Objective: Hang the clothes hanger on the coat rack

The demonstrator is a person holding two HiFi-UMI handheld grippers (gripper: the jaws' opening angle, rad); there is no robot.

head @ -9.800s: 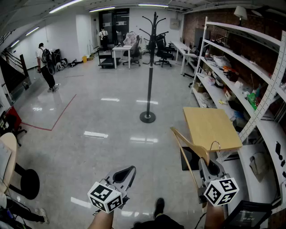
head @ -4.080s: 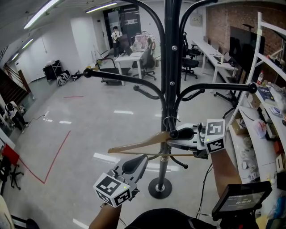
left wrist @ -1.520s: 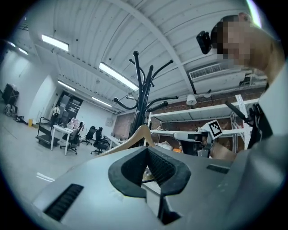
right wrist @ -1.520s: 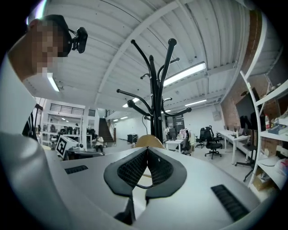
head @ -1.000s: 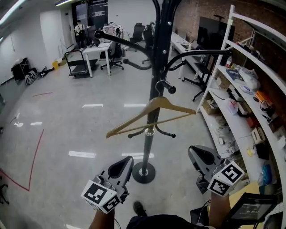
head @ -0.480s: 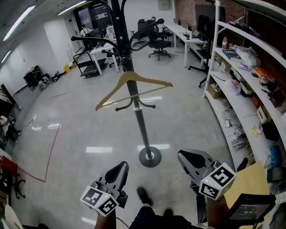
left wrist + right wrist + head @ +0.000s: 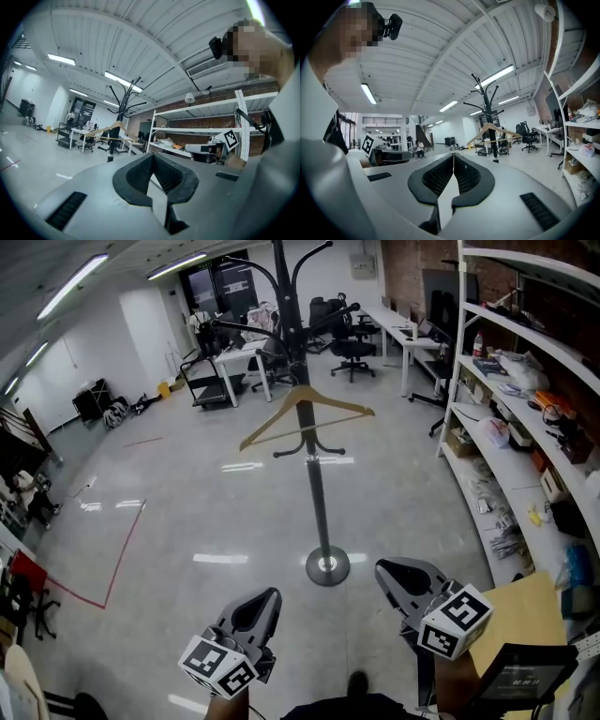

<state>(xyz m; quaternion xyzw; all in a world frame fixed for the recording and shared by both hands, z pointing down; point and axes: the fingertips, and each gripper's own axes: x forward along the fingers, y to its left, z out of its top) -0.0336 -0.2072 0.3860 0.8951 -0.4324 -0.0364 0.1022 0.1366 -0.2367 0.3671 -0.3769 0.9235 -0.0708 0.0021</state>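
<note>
The wooden clothes hanger [image 7: 306,415] hangs by its hook on an arm of the black coat rack [image 7: 316,493] in the middle of the floor. It also shows small in the left gripper view as the hanger [image 7: 108,130] on the rack [image 7: 120,101], and in the right gripper view as the hanger [image 7: 491,130] on the rack [image 7: 487,105]. My left gripper [image 7: 251,611] and right gripper [image 7: 401,579] are low in the head view, well back from the rack. Both are shut, jaws together, with nothing in them.
White shelving [image 7: 525,399] loaded with small items runs along the right. A tan board [image 7: 520,615] lies by my right gripper. Desks and office chairs [image 7: 352,348] stand behind the rack. Red tape [image 7: 112,559] marks the floor at the left.
The rack and hanger now sit farther off and more central in the head view; I have stepped back from them. Both grippers stay low and shut, the hanger left hanging.
</note>
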